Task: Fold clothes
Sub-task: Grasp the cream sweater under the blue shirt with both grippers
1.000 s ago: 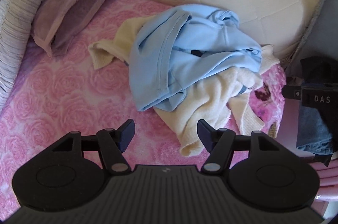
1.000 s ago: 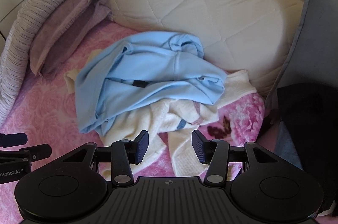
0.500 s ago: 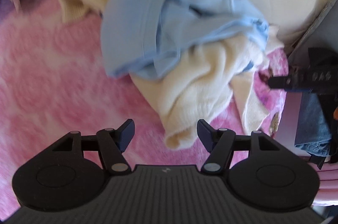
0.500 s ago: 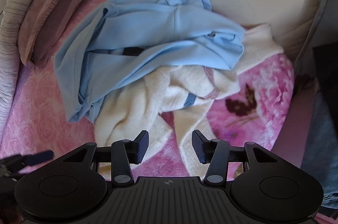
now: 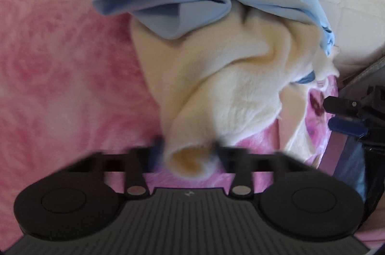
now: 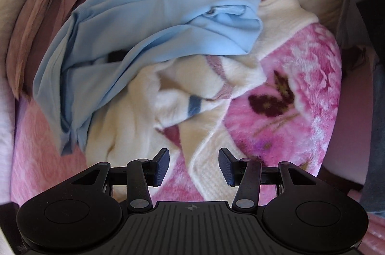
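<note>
Two garments lie in one crumpled heap on the pink blanket [image 6: 300,77] of the bed: a cream sweater [image 5: 231,77] underneath and a light blue top [image 6: 134,21] thrown over its far part, neither of them folded. The relation that counts is between the left gripper [image 5: 187,151] and the sweater's sleeve [image 5: 192,134]. The sleeve runs as a long tube from the heap straight toward that gripper, its long axis about in line with the gripper's own reach, and its open cuff points at the camera and sits right between the two fingers. The left view is blurred around the fingers, so I cannot tell whether they already pinch the cuff or only flank it; they look part-way closed with the cloth between them. The right gripper [image 6: 193,166] stands wide and holds nothing. Just ahead of it, and partly between its fingers, lies a ribbed cream edge [image 6: 211,173] of the same sweater, running up and away to the right across the blanket. So the left gripper is the nearer one to a graspable end, and the right has a hem close by. My judgement is that any pull on the sleeve should go along its length, back toward the person, since the blue top rests on the sweater and would drag with a sideways tug.
</note>
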The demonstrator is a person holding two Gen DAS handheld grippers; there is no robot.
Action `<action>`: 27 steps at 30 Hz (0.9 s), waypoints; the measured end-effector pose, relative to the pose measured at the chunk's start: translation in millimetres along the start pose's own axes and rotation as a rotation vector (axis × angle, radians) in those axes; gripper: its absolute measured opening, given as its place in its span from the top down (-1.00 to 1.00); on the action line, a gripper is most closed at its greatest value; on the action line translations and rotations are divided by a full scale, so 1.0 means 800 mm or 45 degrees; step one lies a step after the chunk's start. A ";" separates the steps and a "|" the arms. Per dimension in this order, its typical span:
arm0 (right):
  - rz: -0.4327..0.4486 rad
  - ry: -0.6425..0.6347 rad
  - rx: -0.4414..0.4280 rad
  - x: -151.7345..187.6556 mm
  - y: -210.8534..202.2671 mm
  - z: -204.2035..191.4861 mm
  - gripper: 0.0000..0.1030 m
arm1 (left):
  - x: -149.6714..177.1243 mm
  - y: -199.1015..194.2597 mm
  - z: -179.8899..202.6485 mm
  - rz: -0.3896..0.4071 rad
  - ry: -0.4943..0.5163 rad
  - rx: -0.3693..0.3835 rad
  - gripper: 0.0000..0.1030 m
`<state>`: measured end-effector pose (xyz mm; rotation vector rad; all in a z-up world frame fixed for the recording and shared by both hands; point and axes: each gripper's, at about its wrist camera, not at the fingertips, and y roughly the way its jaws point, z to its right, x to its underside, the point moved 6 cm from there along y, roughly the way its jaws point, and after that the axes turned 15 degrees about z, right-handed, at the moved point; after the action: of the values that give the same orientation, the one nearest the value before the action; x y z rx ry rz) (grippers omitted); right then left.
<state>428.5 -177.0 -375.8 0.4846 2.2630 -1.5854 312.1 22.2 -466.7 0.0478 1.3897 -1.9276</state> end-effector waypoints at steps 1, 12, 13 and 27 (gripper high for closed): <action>0.001 0.023 -0.001 -0.002 0.001 0.003 0.04 | -0.002 -0.004 -0.001 0.021 -0.001 0.003 0.78; 0.034 0.402 -0.203 -0.026 0.039 0.000 0.04 | -0.009 -0.066 -0.081 0.161 -0.187 -0.034 0.60; 0.037 0.437 -0.223 -0.029 0.042 -0.001 0.04 | -0.006 -0.059 -0.081 0.145 -0.215 -0.026 0.58; 0.103 0.510 -0.442 -0.053 0.045 -0.033 0.77 | -0.046 -0.108 -0.079 0.362 -0.172 -0.040 0.82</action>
<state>480.7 -144.2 -377.9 0.8428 2.6978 -1.0940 264.5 105.9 -406.9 0.0928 1.2504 -1.6435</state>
